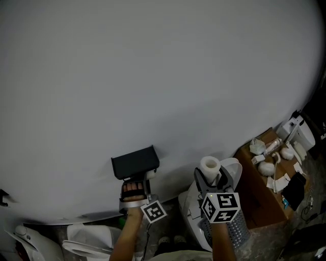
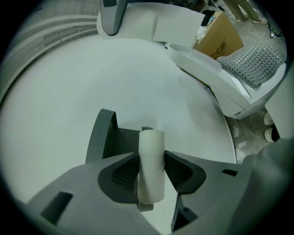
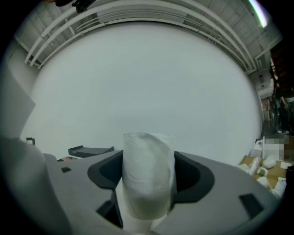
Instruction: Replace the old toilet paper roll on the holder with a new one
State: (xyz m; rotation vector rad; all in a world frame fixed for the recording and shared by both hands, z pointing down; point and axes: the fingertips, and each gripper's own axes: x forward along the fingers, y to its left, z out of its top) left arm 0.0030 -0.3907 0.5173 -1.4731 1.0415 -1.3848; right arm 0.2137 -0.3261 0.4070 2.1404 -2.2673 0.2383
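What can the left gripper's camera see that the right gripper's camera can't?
Only the left gripper view: the bare tube clamped in the left gripper, and the toilet. Only the right gripper view: the full roll clamped in the right gripper, and ceiling rails. Both: the holder, the white wall and a cardboard box.
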